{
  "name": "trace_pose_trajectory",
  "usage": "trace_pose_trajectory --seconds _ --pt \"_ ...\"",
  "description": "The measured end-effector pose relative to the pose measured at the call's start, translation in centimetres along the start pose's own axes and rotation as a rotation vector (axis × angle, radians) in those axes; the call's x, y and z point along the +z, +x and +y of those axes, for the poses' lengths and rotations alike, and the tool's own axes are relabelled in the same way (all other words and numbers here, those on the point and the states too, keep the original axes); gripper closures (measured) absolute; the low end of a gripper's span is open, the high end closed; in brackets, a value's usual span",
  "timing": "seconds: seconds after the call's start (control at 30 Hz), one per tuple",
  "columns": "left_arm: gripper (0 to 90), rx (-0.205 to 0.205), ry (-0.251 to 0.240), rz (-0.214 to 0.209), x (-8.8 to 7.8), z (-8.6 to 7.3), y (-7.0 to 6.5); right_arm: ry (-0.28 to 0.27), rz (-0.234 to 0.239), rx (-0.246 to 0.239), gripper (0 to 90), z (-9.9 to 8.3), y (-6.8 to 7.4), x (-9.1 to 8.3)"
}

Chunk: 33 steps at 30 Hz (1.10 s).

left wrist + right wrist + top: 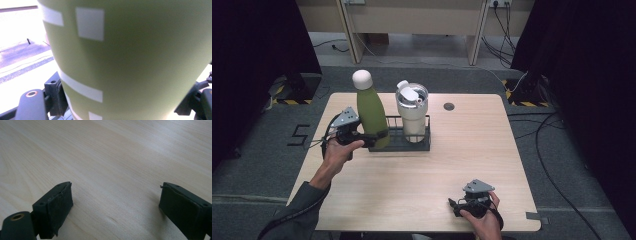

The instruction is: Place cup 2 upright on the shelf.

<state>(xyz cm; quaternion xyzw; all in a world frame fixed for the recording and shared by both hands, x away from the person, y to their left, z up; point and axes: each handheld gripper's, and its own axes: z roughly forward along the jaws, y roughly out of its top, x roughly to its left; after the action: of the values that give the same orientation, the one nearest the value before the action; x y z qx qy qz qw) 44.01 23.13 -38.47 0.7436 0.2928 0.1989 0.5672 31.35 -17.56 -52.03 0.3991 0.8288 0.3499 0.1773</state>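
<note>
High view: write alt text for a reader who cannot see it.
The left gripper clamps a green bottle with a white cap at the left end of a black wire rack, where a white tumbler also stands. The right gripper rests open near the wooden table's front edge.

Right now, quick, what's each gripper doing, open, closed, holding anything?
Left gripper: closed on the green bottle, at its lower body.
Right gripper: open, holding nothing, low over the wooden table.
</note>
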Motion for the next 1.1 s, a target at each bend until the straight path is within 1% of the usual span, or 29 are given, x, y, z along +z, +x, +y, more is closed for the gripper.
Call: trace_pose_trajectory --seconds 0.07,0.17,0.4,0.53,0.6,0.73,1.0,1.1 --pt "20.4 -0.002 -0.005 0.011 0.3 0.2 0.4 0.000 -0.001 0.000 11.7 0.0 0.0 0.0" --pt "20.4 -0.009 -0.001 0.018 0.7 0.4 0.9 0.000 0.000 0.000 11.7 0.0 0.0 0.0" --pt "20.4 -0.017 0.005 0.054 1.4 0.7 2.2 0.000 0.001 0.004 11.7 0.0 0.0 0.0" --pt "20.4 -0.009 0.006 0.072 1.7 0.6 2.8 0.000 0.000 0.002 11.7 0.0 0.0 0.0" --pt "20.4 -0.022 0.007 0.076 1.9 0.6 3.2 0.000 0.000 0.002 11.7 0.0 0.0 0.0" --pt "20.4 -0.033 0.008 0.086 2.3 0.5 3.8 0.000 0.002 0.004 11.7 0.0 0.0 0.0" --pt "20.4 -0.032 0.008 0.099 3.2 0.4 4.3 0.001 0.002 0.006 11.7 0.0 0.1 0.0" --pt "20.4 -0.040 0.009 0.102 3.7 0.2 4.5 0.001 0.004 0.005 11.7 0.0 0.0 0.0"
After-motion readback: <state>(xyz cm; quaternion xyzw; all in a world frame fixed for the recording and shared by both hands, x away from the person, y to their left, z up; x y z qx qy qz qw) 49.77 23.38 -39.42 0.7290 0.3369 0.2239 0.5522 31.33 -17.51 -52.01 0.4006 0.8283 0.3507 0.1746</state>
